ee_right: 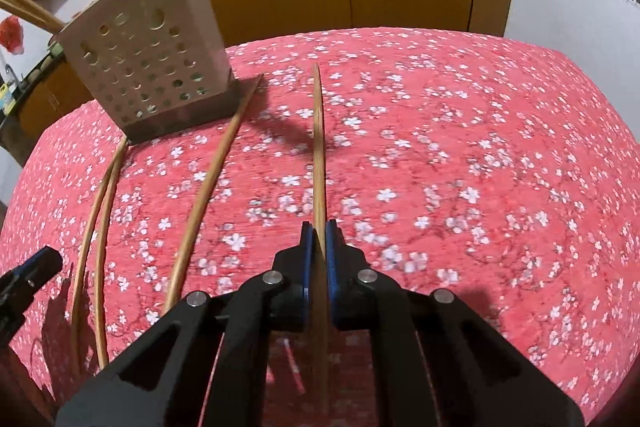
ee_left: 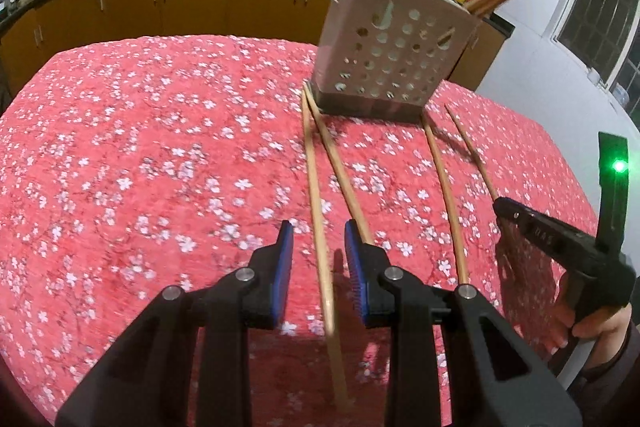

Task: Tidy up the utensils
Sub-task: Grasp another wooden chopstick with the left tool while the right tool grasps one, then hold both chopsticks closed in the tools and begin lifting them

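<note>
Item: four loose wooden chopsticks on a table under a red blossom-print cloth (ee_left: 140,147), to be sorted into a perforated white utensil holder (ee_left: 396,55) standing at the far side, which already carries several chopsticks leaning out of its top. Right gripper (ee_right: 319,239): blue pads clenched on the rightmost chopstick (ee_right: 318,147), gripped toward its near end, the long remainder pointing ahead toward the far side of the table; whether its far tip rests on the cloth or is clear of it cannot be told. Left gripper (ee_left: 318,247): jaws parted and holding nothing, poised above the leftmost chopstick (ee_left: 316,211), which passes between the blue fingers without visible contact. A second chopstick (ee_left: 344,171) lies just beside the left gripper's right finger; a third chopstick (ee_left: 446,187) lies between the two grippers. Risks, judged: the right grip sits far from the stick's middle, so the stick may pivot or slip between the pads when lifted; closing the left jaws may catch the neighbouring stick as well, or nudge it aside; a swinging tip could knock the holder, which looks light.
</note>
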The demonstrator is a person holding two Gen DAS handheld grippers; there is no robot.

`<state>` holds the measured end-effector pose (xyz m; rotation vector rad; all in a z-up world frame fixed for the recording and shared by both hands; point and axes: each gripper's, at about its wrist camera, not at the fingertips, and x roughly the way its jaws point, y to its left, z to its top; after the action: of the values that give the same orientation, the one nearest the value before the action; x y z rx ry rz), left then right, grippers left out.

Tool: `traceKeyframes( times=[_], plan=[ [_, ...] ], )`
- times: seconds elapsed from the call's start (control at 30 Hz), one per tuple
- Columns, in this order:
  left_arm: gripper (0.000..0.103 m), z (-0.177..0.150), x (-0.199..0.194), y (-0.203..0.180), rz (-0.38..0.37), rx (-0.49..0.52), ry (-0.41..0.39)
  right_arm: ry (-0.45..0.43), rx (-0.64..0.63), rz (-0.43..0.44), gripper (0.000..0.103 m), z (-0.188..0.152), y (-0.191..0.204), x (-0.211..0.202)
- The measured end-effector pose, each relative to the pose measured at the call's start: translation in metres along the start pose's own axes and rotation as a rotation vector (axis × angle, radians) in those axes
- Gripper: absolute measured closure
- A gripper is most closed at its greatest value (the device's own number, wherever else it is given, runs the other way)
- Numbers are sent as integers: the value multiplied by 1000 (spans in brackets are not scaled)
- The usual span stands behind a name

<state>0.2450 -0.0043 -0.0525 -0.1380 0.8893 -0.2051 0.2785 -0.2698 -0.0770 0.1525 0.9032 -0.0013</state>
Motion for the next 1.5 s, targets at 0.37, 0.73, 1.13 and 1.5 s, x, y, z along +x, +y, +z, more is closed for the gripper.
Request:
traceKeyframes(
  times=[0.37, 0.73, 1.13, 1.5],
  plan=[
    [95, -4, 22, -10, 151, 56, 19, -15, -37, -1, 95, -11, 4, -4],
    [95, 20, 20, 48, 231, -2, 11, -28, -61, -1, 95, -10, 13, -2],
    [92, 21, 15, 57, 208, -13, -15, -46, -78, -17, 95, -7, 23, 4],
    [88, 19, 17, 52, 203, -8, -13, -47, -76, -13, 95, -10, 15, 0]
  ],
)
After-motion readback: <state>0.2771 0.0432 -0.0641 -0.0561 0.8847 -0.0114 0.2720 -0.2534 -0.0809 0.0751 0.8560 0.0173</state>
